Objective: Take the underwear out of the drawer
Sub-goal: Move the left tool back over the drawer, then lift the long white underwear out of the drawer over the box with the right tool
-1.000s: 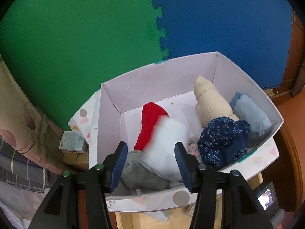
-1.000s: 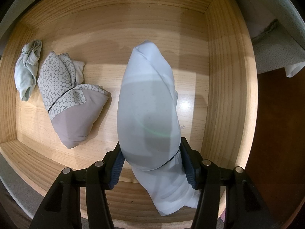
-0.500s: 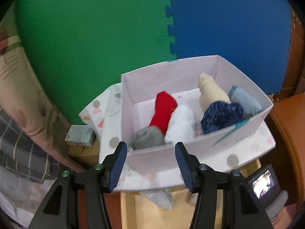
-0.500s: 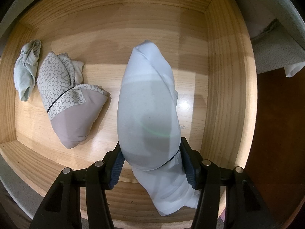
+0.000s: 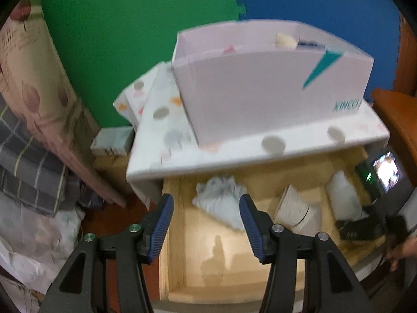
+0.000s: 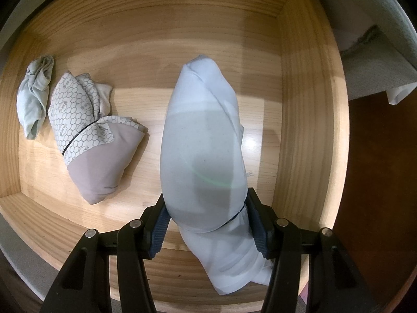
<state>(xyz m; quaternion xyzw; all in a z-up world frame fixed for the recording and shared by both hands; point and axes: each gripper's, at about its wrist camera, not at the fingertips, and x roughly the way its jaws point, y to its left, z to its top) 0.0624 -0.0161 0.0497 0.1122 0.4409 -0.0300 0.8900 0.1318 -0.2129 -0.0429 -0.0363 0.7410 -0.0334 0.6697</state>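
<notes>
An open wooden drawer (image 6: 307,104) holds rolled underwear. My right gripper (image 6: 206,198) points straight down into it and is shut on a pale blue-white roll (image 6: 206,143), pads pressing both sides. To its left lie a honeycomb-patterned grey roll (image 6: 88,140) and a small mint piece (image 6: 35,99). My left gripper (image 5: 206,200) hangs open over the drawer's left end (image 5: 208,260), with the crumpled mint piece (image 5: 220,203) framed between its fingers but below them. The patterned roll (image 5: 297,208) and the pale roll (image 5: 341,198) show to the right.
A pink-white cardboard box (image 5: 260,91) of folded clothes stands on a dotted white lid (image 5: 161,130) just behind the drawer. Green and blue foam mats (image 5: 130,26) cover the wall. Bedding (image 5: 31,143) piles up at left. A person's hand (image 5: 401,250) and a small screen (image 5: 385,172) are at right.
The left gripper has pulled back and sunk from above the box to over the drawer; the box's inside has gone out of sight. The right gripper and its roll have not moved.
</notes>
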